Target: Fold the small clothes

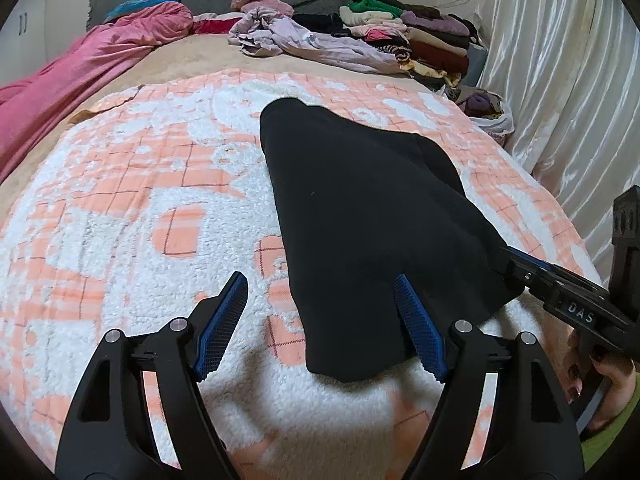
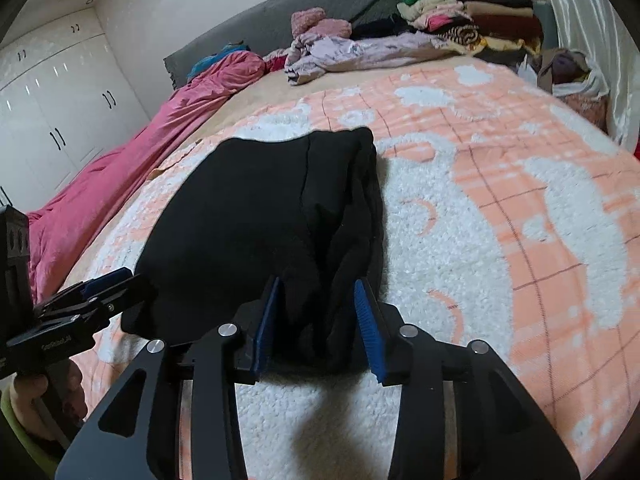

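Observation:
A black garment (image 1: 360,200) lies folded lengthwise on the peach-and-white blanket (image 1: 140,200). My left gripper (image 1: 320,304) is open and wide at the garment's near left corner. One blue pad (image 1: 416,328) is over the cloth and the other over the blanket. My right gripper (image 1: 516,264) reaches the garment's right edge from the side. In the right wrist view the black garment (image 2: 248,208) has a bunched fold on its right side. That fold lies loose between the pads of my right gripper (image 2: 318,304), whose jaws stand partly apart. My left gripper (image 2: 108,280) shows at the left edge.
Folded clothes are stacked (image 1: 420,32) at the bed's far right, with a crumpled lilac garment (image 1: 312,40) beside them. A pink duvet (image 1: 80,68) runs along the left. A white curtain (image 1: 560,80) hangs on the right. White wardrobes (image 2: 60,100) stand to the left.

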{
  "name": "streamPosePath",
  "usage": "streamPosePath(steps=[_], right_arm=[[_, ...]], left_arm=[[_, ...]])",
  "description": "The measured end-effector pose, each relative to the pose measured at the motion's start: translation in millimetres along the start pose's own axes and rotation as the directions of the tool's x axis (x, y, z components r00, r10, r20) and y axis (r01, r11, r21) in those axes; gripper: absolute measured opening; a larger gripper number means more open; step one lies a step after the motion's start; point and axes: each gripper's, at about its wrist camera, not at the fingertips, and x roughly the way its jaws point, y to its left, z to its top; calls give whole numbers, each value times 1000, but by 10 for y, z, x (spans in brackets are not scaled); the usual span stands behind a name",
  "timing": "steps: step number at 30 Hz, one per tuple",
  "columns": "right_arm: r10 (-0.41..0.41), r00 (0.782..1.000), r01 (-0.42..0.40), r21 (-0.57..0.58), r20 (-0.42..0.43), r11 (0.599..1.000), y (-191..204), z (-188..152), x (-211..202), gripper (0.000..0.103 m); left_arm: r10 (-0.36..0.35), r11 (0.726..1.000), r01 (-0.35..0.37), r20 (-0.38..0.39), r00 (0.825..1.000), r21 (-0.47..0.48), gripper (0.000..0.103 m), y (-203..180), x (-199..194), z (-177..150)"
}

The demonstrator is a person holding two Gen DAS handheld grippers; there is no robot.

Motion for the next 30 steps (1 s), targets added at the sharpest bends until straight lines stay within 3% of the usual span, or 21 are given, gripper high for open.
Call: streamPosePath(steps=[4, 6, 9, 14, 17, 22, 30], right_arm=[[-38, 998, 39, -33, 40, 999, 72, -38, -150, 42], [-59, 996, 62, -45, 66, 997, 106, -64, -238, 54], [-75, 991, 81, -57, 109, 995, 155, -112, -387, 62], [-103, 979, 116, -67, 177, 991, 228, -213, -629, 81], [-119, 970, 135, -67, 210, 989, 276, -295, -750, 92], [-124, 970, 141, -68, 208, 988, 330, -435, -854, 96], [-138, 983, 150, -99, 120, 984, 447, -718, -758, 98]], left_arm=[[-1, 1000, 1, 22, 1000, 1, 68, -15, -119, -15], [1, 1000, -1, 33, 999, 4, 71, -31, -178, -23], [0, 1000, 0, 49, 999, 5, 74, -30, -273, -46], [13, 1000, -14, 81, 997, 8, 93, -28, -464, -102], [30, 999, -31, 94, 995, 15, 93, -30, -561, -160], [53, 998, -56, 90, 995, 27, 93, -14, -650, -297], [58, 998, -58, 54, 997, -5, 94, 33, -701, -661]])
